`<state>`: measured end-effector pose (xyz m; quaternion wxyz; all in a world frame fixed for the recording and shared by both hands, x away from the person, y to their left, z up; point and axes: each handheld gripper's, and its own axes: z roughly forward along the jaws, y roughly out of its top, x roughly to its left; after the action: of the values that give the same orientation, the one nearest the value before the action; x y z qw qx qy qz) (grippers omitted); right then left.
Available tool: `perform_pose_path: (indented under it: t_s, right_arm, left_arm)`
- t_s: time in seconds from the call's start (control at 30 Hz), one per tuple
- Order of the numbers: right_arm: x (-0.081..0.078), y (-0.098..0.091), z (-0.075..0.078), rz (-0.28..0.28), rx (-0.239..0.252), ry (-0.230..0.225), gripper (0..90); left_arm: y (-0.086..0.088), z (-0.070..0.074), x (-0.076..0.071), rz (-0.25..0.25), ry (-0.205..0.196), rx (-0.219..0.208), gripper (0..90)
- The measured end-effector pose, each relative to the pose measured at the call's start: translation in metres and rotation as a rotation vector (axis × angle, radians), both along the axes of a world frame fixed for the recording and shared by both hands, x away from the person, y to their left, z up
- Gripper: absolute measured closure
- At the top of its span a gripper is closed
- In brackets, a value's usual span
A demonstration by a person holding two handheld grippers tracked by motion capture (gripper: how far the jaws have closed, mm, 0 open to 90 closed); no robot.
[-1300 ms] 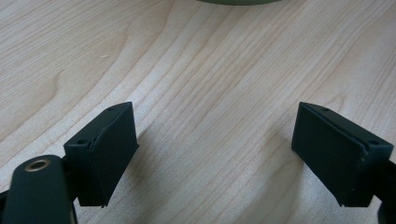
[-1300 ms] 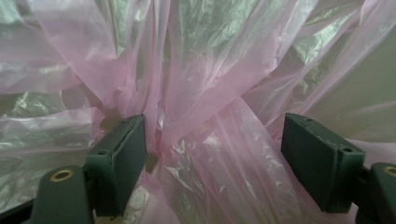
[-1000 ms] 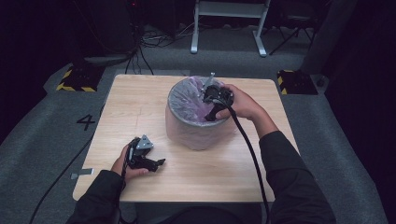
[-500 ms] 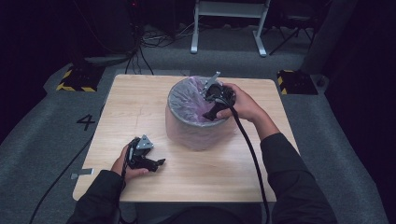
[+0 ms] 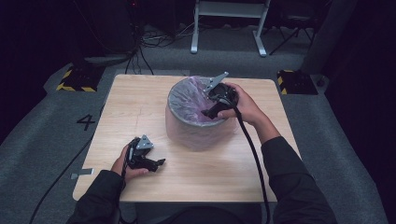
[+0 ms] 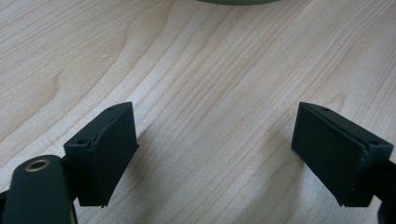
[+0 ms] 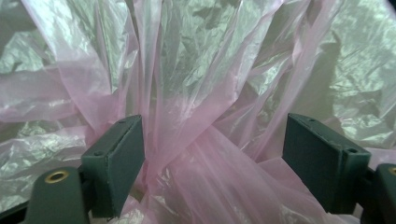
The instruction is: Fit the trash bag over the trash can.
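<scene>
High view first: we see a round bin (image 5: 198, 126) standing near the middle of the wooden worktop (image 5: 135, 107). A thin pink bag (image 5: 189, 100) lines the inside of the bin and folds over its rim.

Our right gripper (image 5: 215, 103) reaches down into the top of the bin, on the side nearer our right hand (image 5: 245, 107). A black cable (image 5: 254, 163) runs from it back along our sleeve.

From the right gripper view, we see the pink bag (image 7: 196, 93) bunched and crinkly just in front of the jaws. The jaws stand wide apart. A fold of the bag lies between them and brushes the left jaw, but the jaws do not pinch it.

Our left gripper (image 5: 156, 163) sits low near the front left part of the worktop, well apart from the bin. Our left hand (image 5: 123, 163) holds it there.

From the left gripper view, we see its jaws wide apart too, with bare wood (image 6: 210, 93) between them. The bottom edge of the bin (image 6: 238, 2) peeks in at the top.
</scene>
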<state>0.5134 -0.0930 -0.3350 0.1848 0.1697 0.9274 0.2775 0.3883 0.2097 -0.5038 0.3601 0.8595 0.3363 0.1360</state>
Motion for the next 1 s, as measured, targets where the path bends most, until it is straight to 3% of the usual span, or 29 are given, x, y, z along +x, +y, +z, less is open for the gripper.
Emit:
perform_pose_path:
  t_s: [0.23, 0.4, 0.67, 0.87, 1.0]
  right_arm:
    - [-0.003, -0.007, 0.0, -0.015, 0.12, -0.044, 22.0]
    - [-0.003, -0.01, 0.002, -0.023, 0.156, -0.044, 19.4]
    - [-0.004, -0.019, 0.005, -0.034, 0.262, -0.043, 17.9]
    - [-0.007, -0.022, 0.01, -0.036, 0.287, -0.051, 17.5]
    - [-0.01, -0.025, 0.013, -0.042, 0.31, -0.083, 17.3]
  left_arm:
    - [0.0, 0.0, 0.0, 0.0, 0.0, 0.0, 14.0]
    - [0.0, 0.0, 0.0, 0.0, 0.0, 0.0, 14.0]
    - [0.0, 0.0, 0.0, 0.0, 0.0, 0.0, 14.0]
    - [0.0, 0.0, 0.0, 0.0, 0.0, 0.001, 14.0]
    - [0.0, 0.0, 0.0, 0.0, 0.001, 0.0, 14.0]
